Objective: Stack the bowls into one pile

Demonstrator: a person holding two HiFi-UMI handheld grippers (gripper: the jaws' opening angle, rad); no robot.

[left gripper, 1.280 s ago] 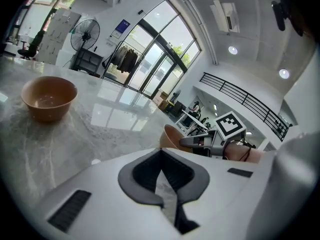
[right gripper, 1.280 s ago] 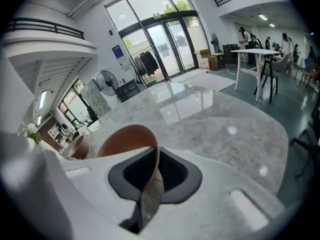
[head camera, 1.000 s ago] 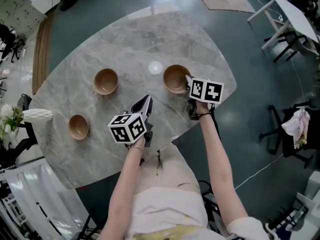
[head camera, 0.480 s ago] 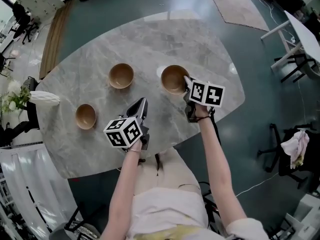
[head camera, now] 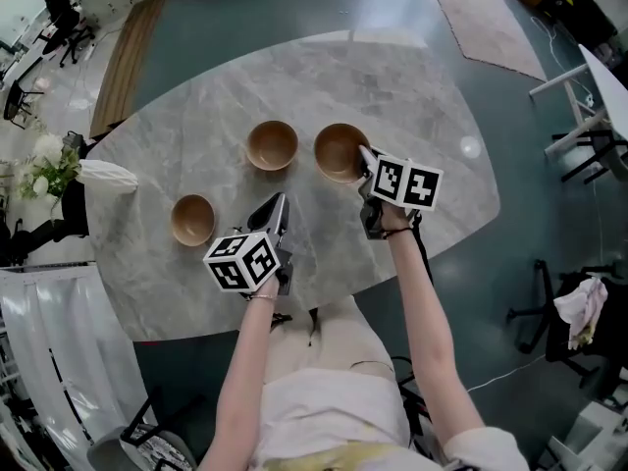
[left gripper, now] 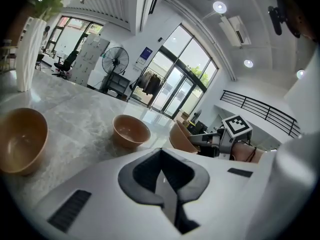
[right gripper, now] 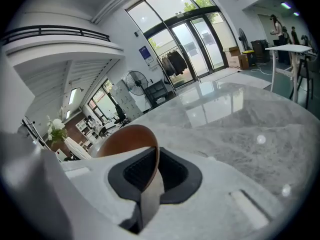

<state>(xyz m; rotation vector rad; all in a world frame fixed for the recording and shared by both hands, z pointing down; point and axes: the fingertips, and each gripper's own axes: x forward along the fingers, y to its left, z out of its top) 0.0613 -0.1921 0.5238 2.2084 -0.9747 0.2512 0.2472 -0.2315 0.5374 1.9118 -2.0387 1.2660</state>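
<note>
Evidently nothing was stacked: two bowls (head camera: 272,145) stood apart; right claw (head camera: 367,155) pinched the third bowl (head camera: 339,152); left claw (head camera: 278,206) was pressed together, empty.

The grey, marble-veined stone tabletop (head camera: 392,96) is streaked pale with darker cloudy patches; the round tan-brown bowl (head camera: 339,152) is a deeper brown inside; at nine o'clock from it the second tan bowl (head camera: 272,145) shows a lighter, honey-coloured hollow; at eight o'clock from that, the third tan bowl (head camera: 192,220) has the same honey tone; the left gripper (head camera: 278,207) and right gripper (head camera: 367,155) are white, black-lined, with cubes of black-and-white square markers; the smooth floor (head camera: 255,13) is dark teal; the slim vase (head camera: 106,176) at the table's nine o'clock is white.
</note>
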